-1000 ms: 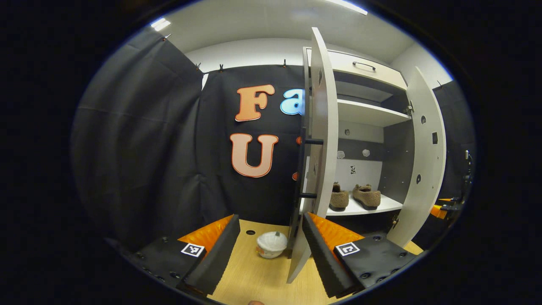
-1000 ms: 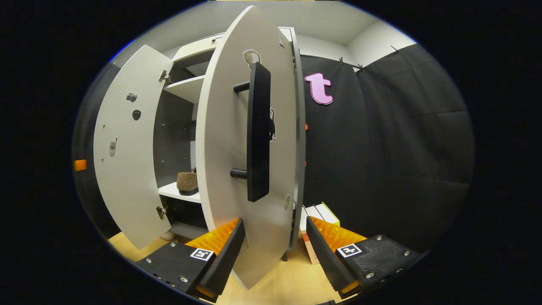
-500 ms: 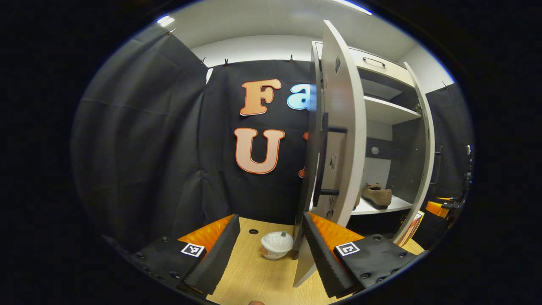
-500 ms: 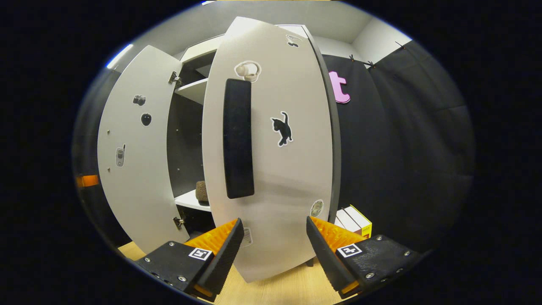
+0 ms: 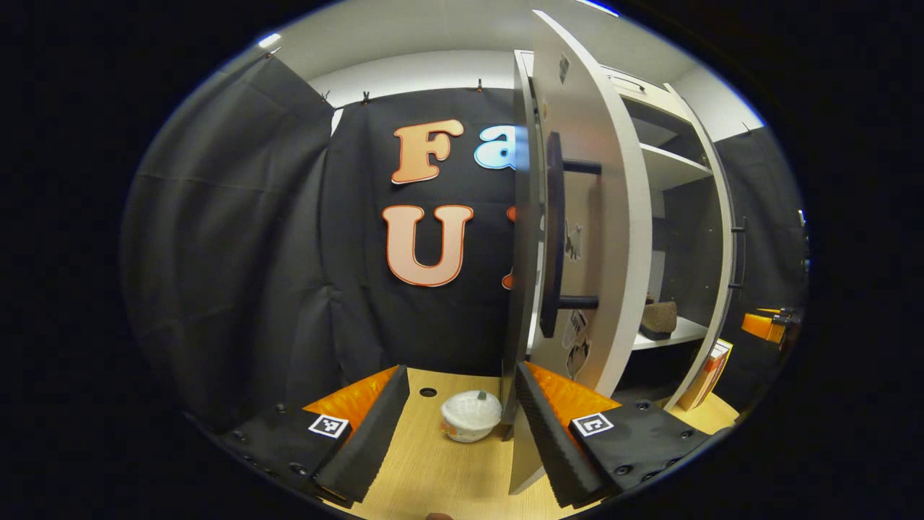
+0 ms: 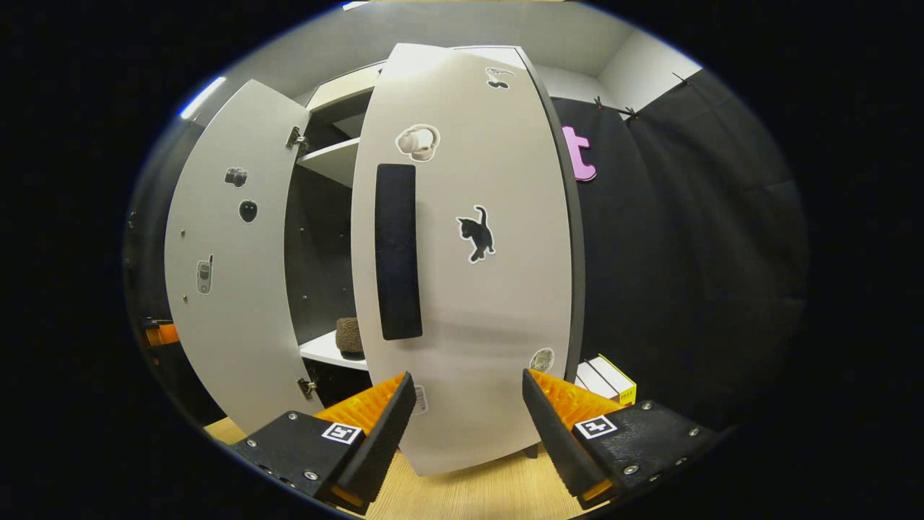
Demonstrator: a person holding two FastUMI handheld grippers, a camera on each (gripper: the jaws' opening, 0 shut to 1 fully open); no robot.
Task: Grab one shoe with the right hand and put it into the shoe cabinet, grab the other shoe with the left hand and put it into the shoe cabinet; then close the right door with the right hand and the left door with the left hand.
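Observation:
The white shoe cabinet stands with both doors partly swung in. In the left gripper view the left door [image 5: 610, 217], with its black handle [image 5: 554, 231], rises just ahead of my open left gripper [image 5: 456, 433]; the door's bottom corner hangs beside the right finger [image 5: 548, 433]. A brown fuzzy shoe [image 5: 658, 318] rests on the lower shelf [image 5: 682, 332]. In the right gripper view the right door [image 6: 484, 303], with its black handle [image 6: 397, 249], stands close in front of my open right gripper [image 6: 465, 426]. The shoe [image 6: 350, 336] peeks past that door's edge, next to the left door's inside face [image 6: 224, 267].
A white lidded bowl [image 5: 471, 417] sits on the wooden floor [image 5: 433, 469] between the left gripper's fingers. Boxes [image 6: 606, 375] lean by the cabinet's right side, also seen as a box [image 5: 711, 361]. Black cloth walls surround the booth.
Both doors have swung toward the cabinet. The right door now faces the right gripper almost flat. The gap has narrowed, so one shoe shows instead of two.

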